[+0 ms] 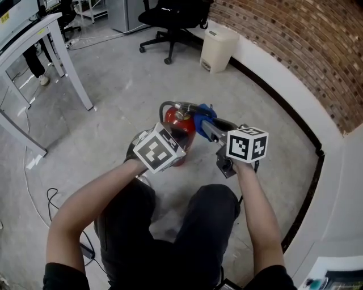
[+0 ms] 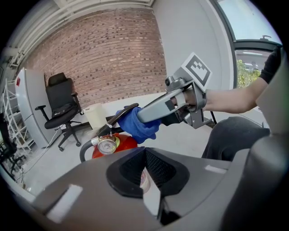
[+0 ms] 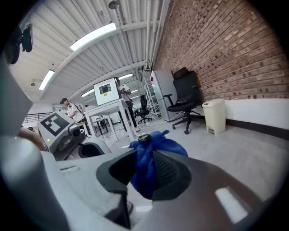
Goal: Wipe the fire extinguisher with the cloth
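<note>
A red fire extinguisher (image 1: 180, 133) stands on the floor in front of the person's knees, and its pressure gauge (image 2: 107, 146) faces the left gripper view. My right gripper (image 1: 207, 128) is shut on a blue cloth (image 1: 203, 114), which it presses onto the extinguisher's black handle at the top. The cloth (image 3: 156, 146) bulges out between that gripper's jaws. My left gripper (image 2: 145, 175) is shut and sits low against the near side of the red body (image 2: 124, 143). Whether it touches the body is hidden by its marker cube (image 1: 159, 148).
A black office chair (image 1: 170, 17) and a white bin (image 1: 218, 50) stand at the back by the brick wall (image 1: 295, 51). A white table's legs (image 1: 74, 68) are at the left. A cable (image 1: 33, 195) lies on the floor at the left.
</note>
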{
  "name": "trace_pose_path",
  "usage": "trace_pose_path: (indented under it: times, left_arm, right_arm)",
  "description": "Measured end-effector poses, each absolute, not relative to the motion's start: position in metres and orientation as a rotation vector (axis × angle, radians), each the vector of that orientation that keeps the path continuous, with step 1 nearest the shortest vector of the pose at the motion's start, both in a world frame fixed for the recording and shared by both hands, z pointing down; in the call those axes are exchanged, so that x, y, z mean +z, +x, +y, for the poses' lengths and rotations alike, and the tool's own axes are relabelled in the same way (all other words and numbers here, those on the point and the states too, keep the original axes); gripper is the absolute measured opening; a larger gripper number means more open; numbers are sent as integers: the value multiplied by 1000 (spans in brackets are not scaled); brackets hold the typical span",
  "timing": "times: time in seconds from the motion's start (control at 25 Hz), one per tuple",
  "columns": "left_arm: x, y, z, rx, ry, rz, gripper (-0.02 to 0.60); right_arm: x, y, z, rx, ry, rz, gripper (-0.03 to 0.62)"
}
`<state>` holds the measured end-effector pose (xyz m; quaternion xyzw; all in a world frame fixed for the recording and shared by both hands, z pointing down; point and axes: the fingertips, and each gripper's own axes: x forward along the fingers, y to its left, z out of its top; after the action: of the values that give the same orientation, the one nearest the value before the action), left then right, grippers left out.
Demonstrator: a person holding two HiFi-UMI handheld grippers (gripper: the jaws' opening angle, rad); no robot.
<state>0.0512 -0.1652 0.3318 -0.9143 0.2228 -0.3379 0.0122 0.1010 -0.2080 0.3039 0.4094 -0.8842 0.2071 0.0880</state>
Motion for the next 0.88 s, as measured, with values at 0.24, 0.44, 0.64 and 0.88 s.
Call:
trace_pose_path:
  times: [0.24, 0.44, 0.64, 0.88]
  left_arm:
    - [331, 37, -170, -1046, -2862, 739, 6]
    - [327, 31, -167, -1013, -2887, 774, 6]
    - [317, 20, -163, -931, -2908, 841, 6]
    - [296, 17, -139, -788, -2932, 902, 6]
  right_arm:
    - [313, 123, -209, 669, 1300, -2589, 94]
    - [347, 166, -196, 699, 1414, -2404, 94]
    - [334, 174, -172, 698, 1478, -2476, 94]
    - [288, 148, -126, 520, 1458, -2612, 94]
